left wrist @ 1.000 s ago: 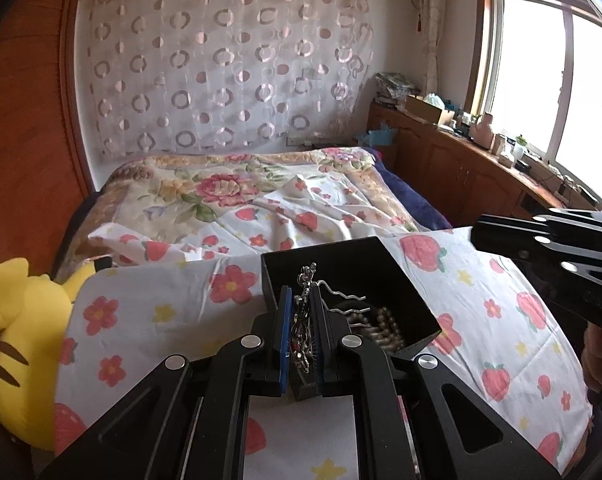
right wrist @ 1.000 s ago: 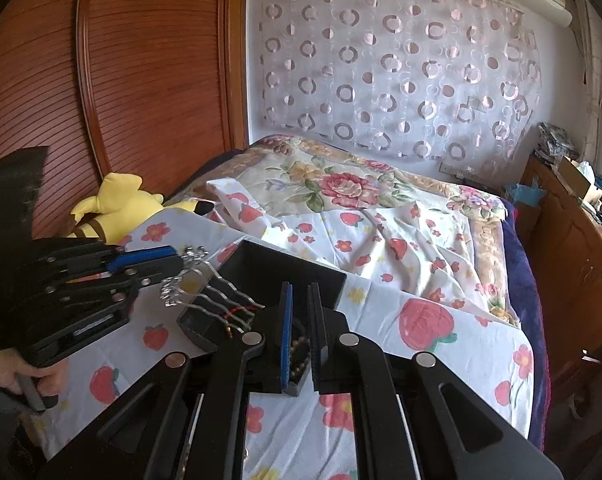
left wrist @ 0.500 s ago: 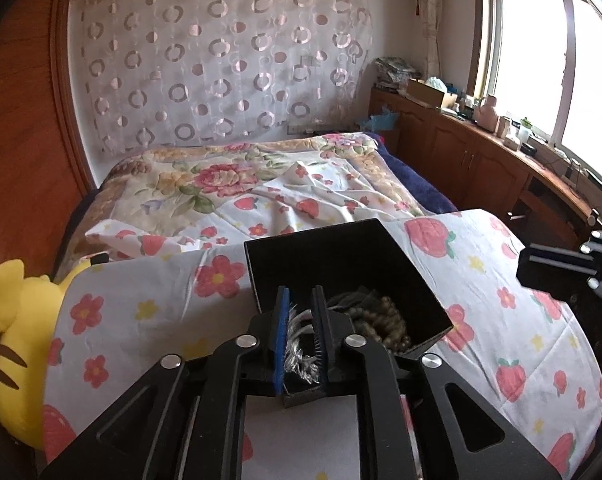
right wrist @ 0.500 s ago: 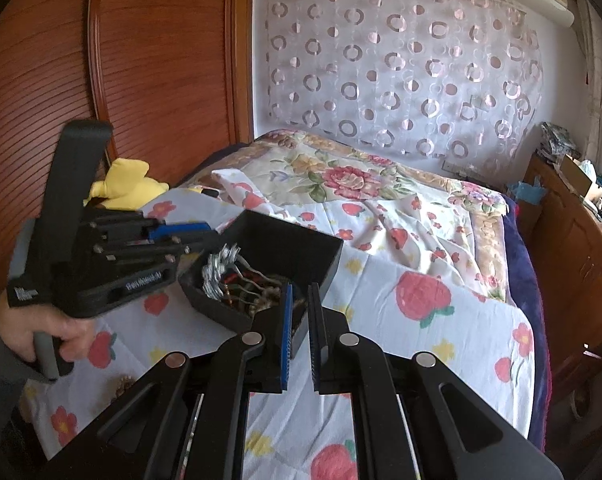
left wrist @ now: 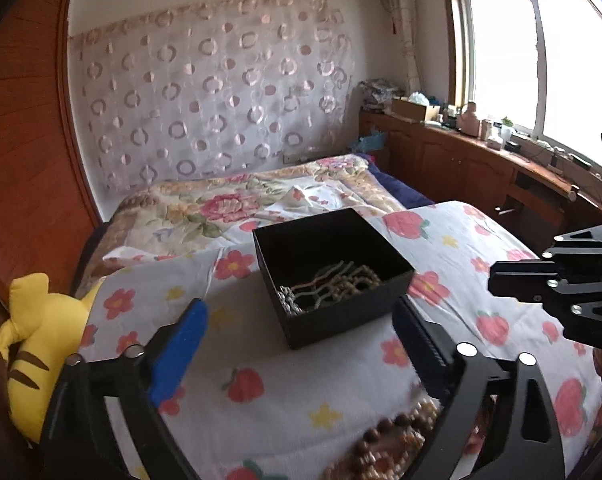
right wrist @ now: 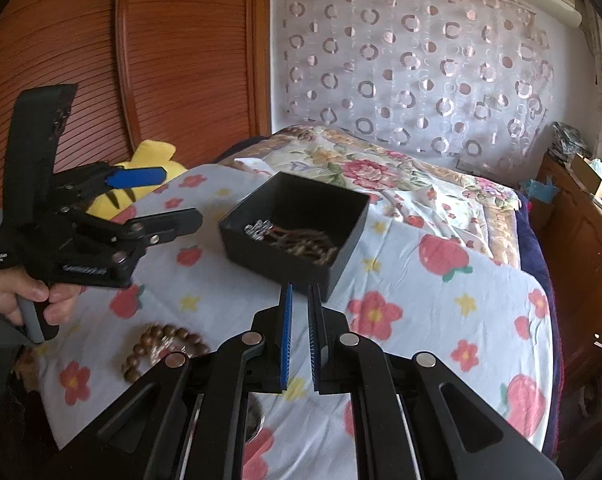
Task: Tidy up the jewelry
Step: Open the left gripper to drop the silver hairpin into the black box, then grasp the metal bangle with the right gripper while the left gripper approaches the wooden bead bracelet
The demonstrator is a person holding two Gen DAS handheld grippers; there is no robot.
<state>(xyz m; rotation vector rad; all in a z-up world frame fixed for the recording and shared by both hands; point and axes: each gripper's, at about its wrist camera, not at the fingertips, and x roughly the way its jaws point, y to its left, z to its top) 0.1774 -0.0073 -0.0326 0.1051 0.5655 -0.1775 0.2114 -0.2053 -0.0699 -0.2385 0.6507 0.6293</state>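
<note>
A black open box [left wrist: 333, 276] stands on the floral cloth; it also shows in the right wrist view [right wrist: 297, 226]. Inside lie a silver hair comb [left wrist: 313, 294] and beaded jewelry [right wrist: 301, 240]. My left gripper [left wrist: 297, 320] is open and empty, held back from the box's near side; it shows in the right wrist view [right wrist: 157, 196] left of the box. My right gripper [right wrist: 299, 320] is shut and empty, just short of the box's near wall. A brown bead bracelet [right wrist: 161, 346] lies on the cloth at the front left, also low in the left wrist view [left wrist: 397, 440].
A yellow plush toy [left wrist: 33, 340] lies at the cloth's left edge. A floral quilt [left wrist: 241, 200] covers the bed behind the box. A wooden counter [left wrist: 481, 168] with clutter runs along the right under the window. A wooden wardrobe [right wrist: 161, 60] stands at the left.
My left gripper let go of the silver comb into the box, opened wide and drew back. The right gripper stayed shut and pulled back a little from the box.
</note>
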